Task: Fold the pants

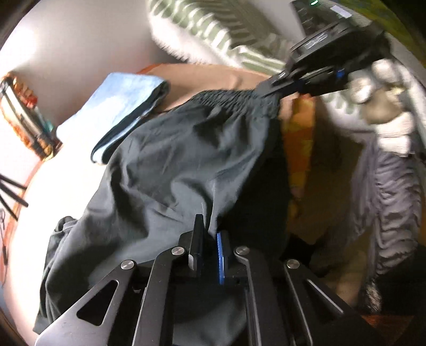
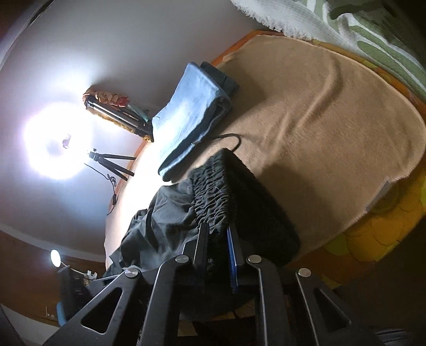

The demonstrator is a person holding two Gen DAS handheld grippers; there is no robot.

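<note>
Left gripper point(image 1: 209, 234) is sitting nearest its own camera, its jaws drawn together and pinching a fold of the dark pants point(image 1: 170, 165) at the lower edge of the garment. Right gripper point(image 1: 269, 91), seen across the cloth in the left wrist view, is clamping the gathered elastic waistband point(image 1: 234, 97); its own camera is confirming this, with the ruched band point(image 2: 213, 191) running up between the two fingers. A gloved hand point(image 1: 378, 87) is carrying that tool.

Judgement: the two pinch points are lying at opposite ends of the garment, so the pants are being held spread between them, partly lifted and partly trailing on the tan blanket point(image 2: 319, 127). This arrangement is serving to pull the cloth taut and flat ahead of a fold. No crease is showing yet, so the fold itself is not yet made. Slack is bunching below the left gripper, and that loose cloth is likely to wrinkle if laid down as it is.

Beyond the pants, a folded light-blue garment point(image 2: 191, 106) is resting on the blanket, probably finished work set aside. Farther off, a small tripod point(image 2: 111, 159) is standing at the blanket's far edge beside a bright ring light point(image 2: 57, 146), and a green-and-white throw point(image 2: 359, 24) is lying along the far side.
</note>
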